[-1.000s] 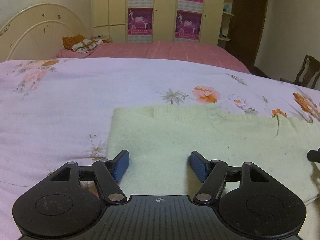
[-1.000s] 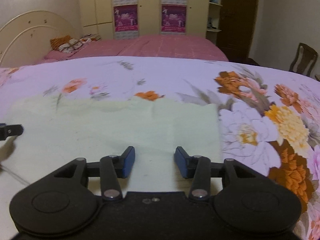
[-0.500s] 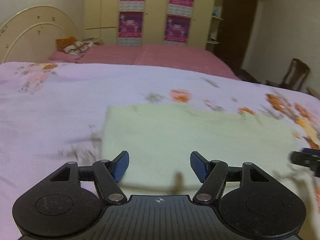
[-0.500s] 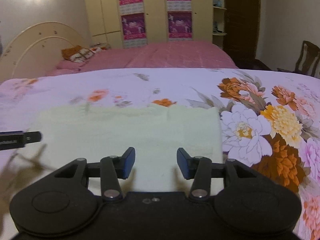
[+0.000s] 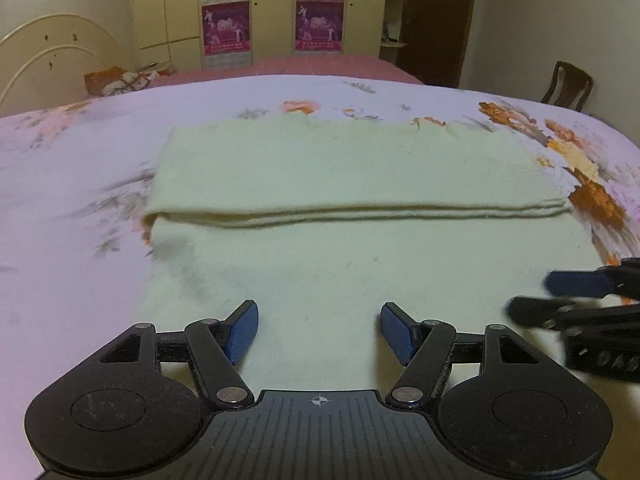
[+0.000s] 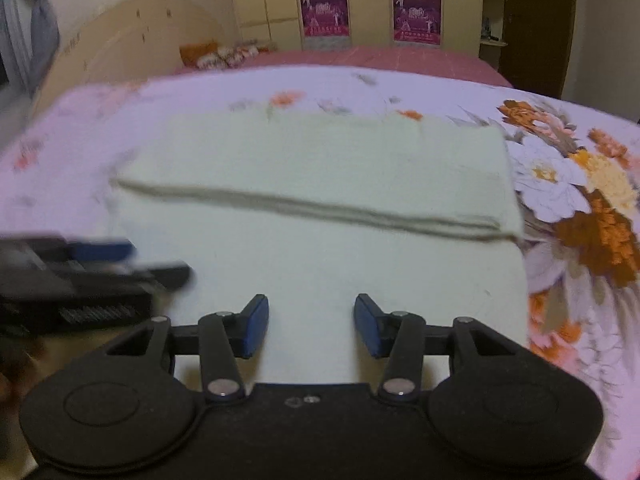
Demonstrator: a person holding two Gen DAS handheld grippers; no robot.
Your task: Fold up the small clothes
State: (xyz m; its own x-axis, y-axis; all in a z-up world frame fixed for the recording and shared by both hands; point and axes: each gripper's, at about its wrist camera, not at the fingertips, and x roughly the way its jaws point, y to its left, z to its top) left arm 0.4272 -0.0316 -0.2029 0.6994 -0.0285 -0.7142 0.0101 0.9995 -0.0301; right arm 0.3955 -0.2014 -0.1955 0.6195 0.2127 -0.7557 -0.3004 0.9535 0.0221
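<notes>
You are working over a bed covered by a pale lilac floral sheet [image 5: 80, 184], with big orange and white blooms printed toward its right side. On it lies the pale yellow-green garment [image 5: 340, 248], spread flat with its far part doubled over toward you, so a layered edge runs across its middle. Your left gripper [image 5: 319, 330] hangs over the garment's near part, its blue fingers [image 5: 242, 330] spread apart with only cloth showing below the gap and nothing pinched. Your right gripper [image 6: 311, 326] hangs just beside it over the same near part, fingers [image 6: 256, 326] also apart and gripping nothing; its gap is the narrower of the two. Behind the floral sheet a pink bedspread [image 5: 320, 65] reaches to a cream arched headboard [image 5: 52, 52] and patterned pillows [image 5: 120, 80]. A cream wardrobe [image 5: 272, 12] with magenta posters lines the back wall, a dark doorway beside it and a wooden chair [image 5: 568, 84] at the right.
</notes>
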